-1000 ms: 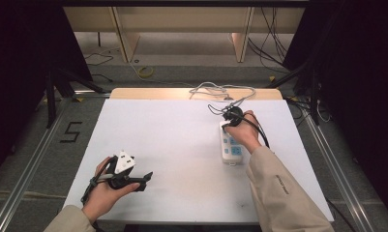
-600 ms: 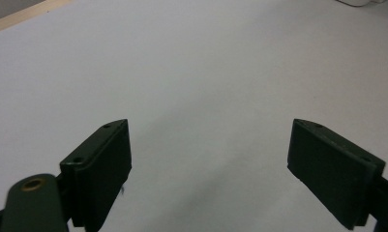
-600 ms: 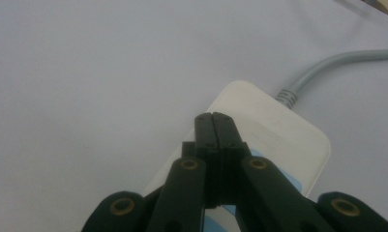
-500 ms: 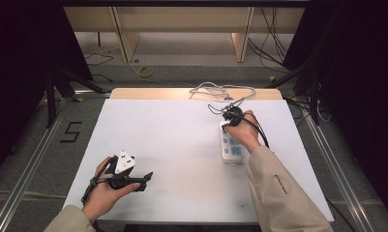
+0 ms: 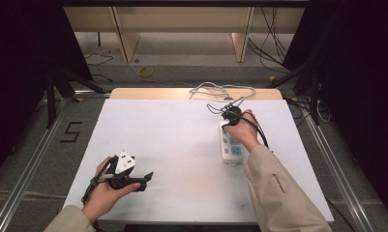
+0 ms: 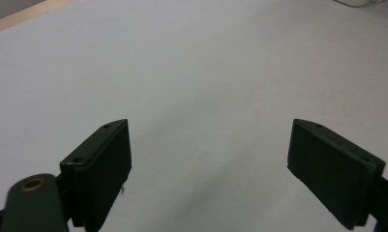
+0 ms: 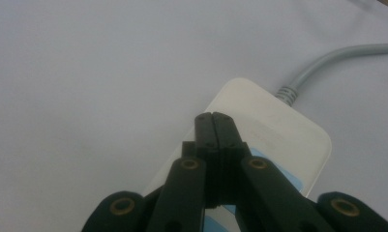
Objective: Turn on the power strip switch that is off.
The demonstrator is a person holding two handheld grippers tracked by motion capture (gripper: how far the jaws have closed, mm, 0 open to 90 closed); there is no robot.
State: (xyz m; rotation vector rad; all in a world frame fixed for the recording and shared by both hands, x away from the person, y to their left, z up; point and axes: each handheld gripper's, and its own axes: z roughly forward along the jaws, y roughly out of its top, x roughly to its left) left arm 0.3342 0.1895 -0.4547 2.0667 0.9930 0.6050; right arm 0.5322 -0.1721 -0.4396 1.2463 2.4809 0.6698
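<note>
The power strip (image 5: 230, 147) lies on the right half of the white tabletop (image 5: 182, 145), its long side running near to far, with its blue sockets facing up. Its grey cord (image 7: 336, 55) leaves the far end and runs toward the tangle of cables (image 5: 220, 92) at the far edge of the tabletop. In the right gripper view you see the far end of the power strip (image 7: 274, 121), white with rounded corners, and the ribbed sleeve where the cord enters it.

Your right gripper (image 5: 231, 116) sits over that far end of the strip. Its jaws are pressed fully together with nothing between them, and the tips (image 7: 215, 118) are over the top face of the strip near the far end; whether they touch it cannot be told. Your right hand (image 5: 245, 130) wraps around the gripper, and your sleeve runs back toward the near right corner.

Your left gripper (image 5: 126, 176) is well apart from the strip, at the near left of the tabletop, held in your left hand (image 5: 104, 191) and pointing right. Its jaws stand wide apart and hold nothing; in the left gripper view (image 6: 208, 164) bare white tabletop lies between them.

Beyond the far edge you see floor with loose cables, wooden furniture legs and a "5" marked on the floor (image 5: 70, 131) at left.
</note>
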